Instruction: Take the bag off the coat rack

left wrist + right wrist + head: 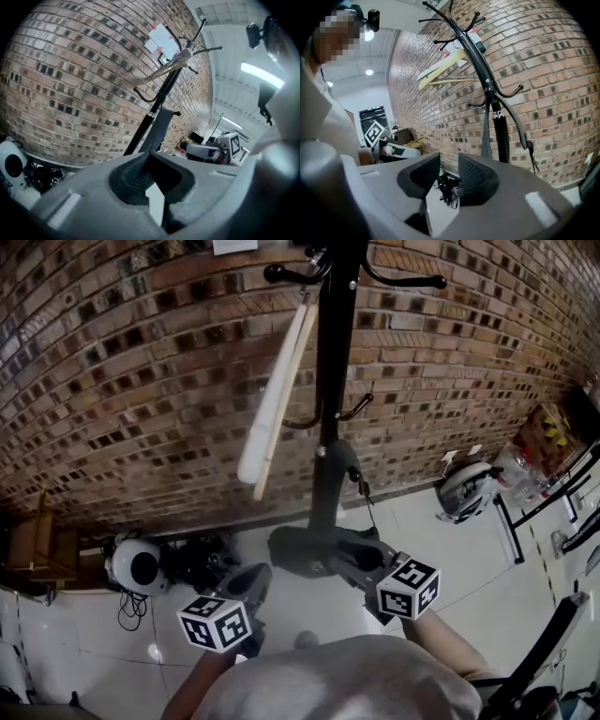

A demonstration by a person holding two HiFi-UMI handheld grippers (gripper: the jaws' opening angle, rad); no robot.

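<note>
A black coat rack [333,352] stands against the brick wall, with a pale wooden hanger [277,399] on an upper hook. A grey bag strap [334,479] runs down the pole to the dark grey bag [300,547] low by the rack's foot. My right gripper [352,559] reaches at the bag from the right. In its own view the right gripper [449,173] stands open with nothing between the jaws, and the strap [486,136] hangs beyond them. My left gripper [251,579] sits left of the bag. In its own view the left gripper [150,177] is open, below the strap [159,129].
A white round helmet-like object [136,563] and a tangle of black cables lie on the floor at the wall, left of the rack. A wooden piece of furniture [37,540] stands at the far left. A white device [467,488], bottles and black frames crowd the right side.
</note>
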